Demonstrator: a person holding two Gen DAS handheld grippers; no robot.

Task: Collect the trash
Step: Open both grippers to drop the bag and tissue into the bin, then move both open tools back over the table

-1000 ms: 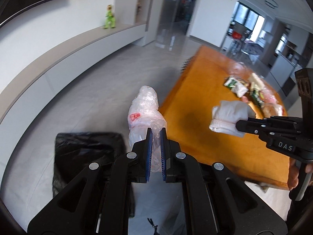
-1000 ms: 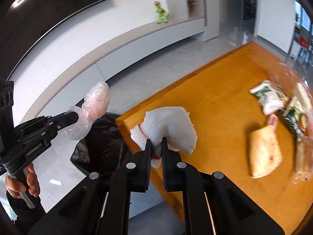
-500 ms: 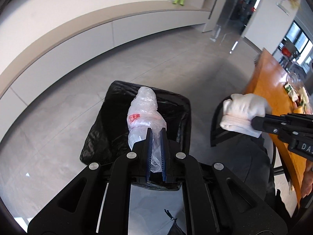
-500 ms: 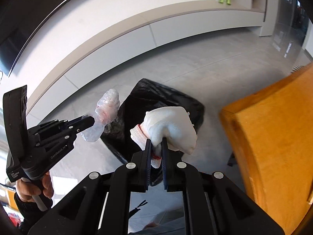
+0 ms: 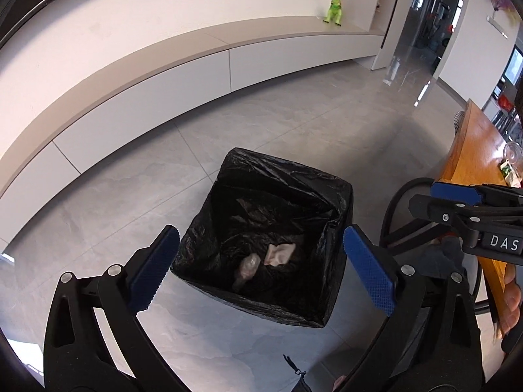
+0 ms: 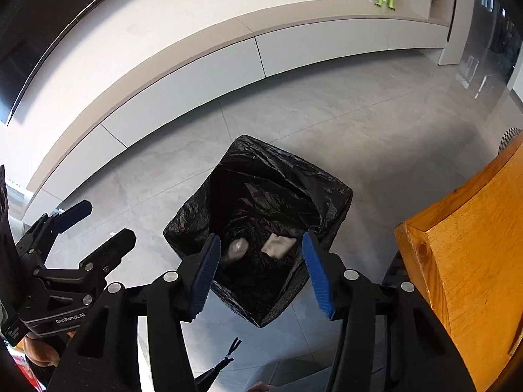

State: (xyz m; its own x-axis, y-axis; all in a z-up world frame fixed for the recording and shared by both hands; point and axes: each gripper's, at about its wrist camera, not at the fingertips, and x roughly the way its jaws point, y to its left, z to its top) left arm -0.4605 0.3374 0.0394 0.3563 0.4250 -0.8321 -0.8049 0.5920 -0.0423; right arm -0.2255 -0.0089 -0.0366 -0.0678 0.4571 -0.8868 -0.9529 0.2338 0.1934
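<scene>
Both grippers' jaws opening, empty, above the lined bin [image 5: 330,196]

Left gripper [image 5: 261,268]: was clamped on clear plastic wad [image 5: 246,269], jaws now opening, empty. Right gripper [image 6: 261,271]: was clamped on white tissue wad [image 6: 278,246], jaws now opening, empty. Both wads: now inside black-lined bin [image 5: 336,192], side by side at bottom.

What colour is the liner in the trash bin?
Black, a glossy crinkled bin liner; the right wrist view shows it best.
</scene>
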